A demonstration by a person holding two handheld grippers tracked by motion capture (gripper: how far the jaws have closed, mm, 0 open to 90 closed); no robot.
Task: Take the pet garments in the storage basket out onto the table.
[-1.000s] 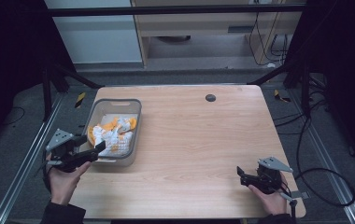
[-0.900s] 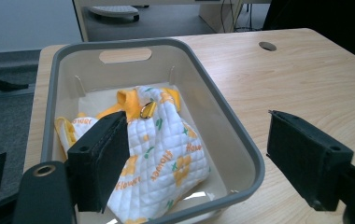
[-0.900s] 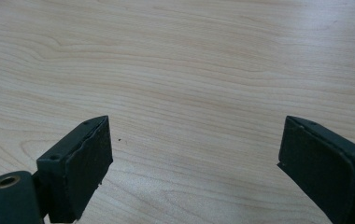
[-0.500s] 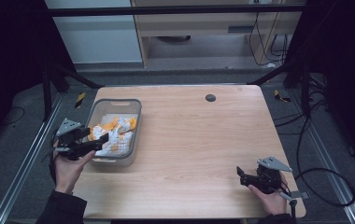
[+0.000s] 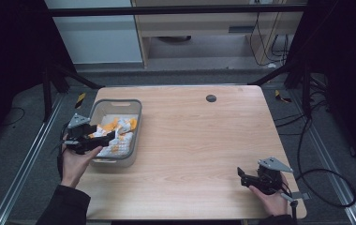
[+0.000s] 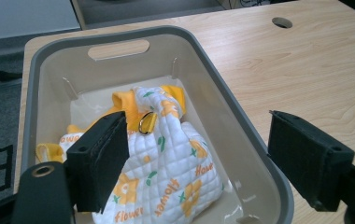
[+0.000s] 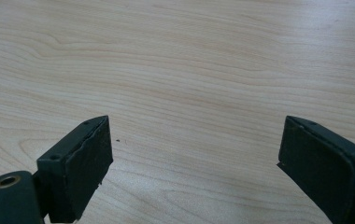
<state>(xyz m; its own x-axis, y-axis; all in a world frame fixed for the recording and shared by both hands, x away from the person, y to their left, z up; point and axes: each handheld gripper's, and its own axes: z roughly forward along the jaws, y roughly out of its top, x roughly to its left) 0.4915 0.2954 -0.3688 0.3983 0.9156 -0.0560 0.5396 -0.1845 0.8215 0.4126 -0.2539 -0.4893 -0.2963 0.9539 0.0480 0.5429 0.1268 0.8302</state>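
Over the surface's left edge, left claw (image 5: 102, 138) spread wide above quilted floral cloth (image 6: 166, 163) bundled inside grey plastic basket (image 6: 241, 140); at near right corner, right claw (image 5: 242, 177) likewise released, grasping nothing.

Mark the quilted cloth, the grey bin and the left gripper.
quilted cloth (image 6: 166, 168), left gripper view, on its white flower-print face.
grey bin (image 6: 119, 35), left gripper view, on the far rim above the handle slot.
left gripper (image 5: 105, 139), high view, between its fingertips.

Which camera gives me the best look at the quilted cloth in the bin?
The left gripper view: the quilted cloth lies close inside the grey bin, its flower print and metal ring clear. The high view shows it small, partly behind the left gripper.
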